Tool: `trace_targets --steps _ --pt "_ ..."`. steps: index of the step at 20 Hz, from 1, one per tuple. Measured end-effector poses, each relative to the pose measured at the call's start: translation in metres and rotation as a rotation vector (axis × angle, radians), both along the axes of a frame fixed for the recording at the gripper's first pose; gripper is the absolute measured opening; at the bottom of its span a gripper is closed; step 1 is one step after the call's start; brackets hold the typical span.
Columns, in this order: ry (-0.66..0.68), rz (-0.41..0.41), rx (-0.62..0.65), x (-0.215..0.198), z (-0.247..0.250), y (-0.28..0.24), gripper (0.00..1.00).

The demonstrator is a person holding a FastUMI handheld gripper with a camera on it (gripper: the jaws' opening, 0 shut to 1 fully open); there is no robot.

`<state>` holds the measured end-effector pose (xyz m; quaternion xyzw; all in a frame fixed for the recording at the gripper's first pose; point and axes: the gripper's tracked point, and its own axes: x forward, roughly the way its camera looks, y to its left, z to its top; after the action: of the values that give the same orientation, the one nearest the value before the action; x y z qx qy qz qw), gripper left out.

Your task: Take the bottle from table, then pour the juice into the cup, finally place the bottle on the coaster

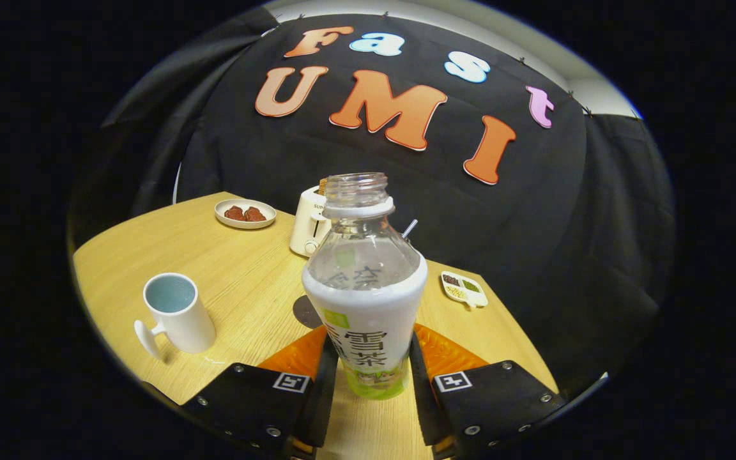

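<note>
uncapped bottle (365, 287) upright between the fingers of the gripper (368, 377), both fingers pressed on its labelled lower body, white cup (176, 313) ahead to the left on the table (240, 281), dark coaster (307, 313) mostly hidden behind bottle, toaster (309, 223) partly hidden beyond, juice level hard to tell

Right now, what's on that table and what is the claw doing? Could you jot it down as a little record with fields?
claw: claw shut on the bottle, a finger pressing each side
bottle: bottle upright, cap off, clear upper part
cup: white mug beside the bottle, handle toward the camera, standing apart
coaster: dark round coaster partly hidden behind the bottle
toaster: toaster beyond the bottle
plate: plate with brown food, far side
small dish: divided dish
table: wooden table
</note>
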<state>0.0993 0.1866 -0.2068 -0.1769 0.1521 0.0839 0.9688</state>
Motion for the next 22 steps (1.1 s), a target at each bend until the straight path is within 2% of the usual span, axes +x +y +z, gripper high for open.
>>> trace_targets --steps 3,7,22 --pt "-0.013 0.033 -0.081 -0.001 0.016 0.014 0.56" --pt "-0.085 0.081 -0.258 -0.002 0.034 0.031 0.56" --pt "-0.256 0.154 -0.836 0.007 0.027 0.066 0.56"
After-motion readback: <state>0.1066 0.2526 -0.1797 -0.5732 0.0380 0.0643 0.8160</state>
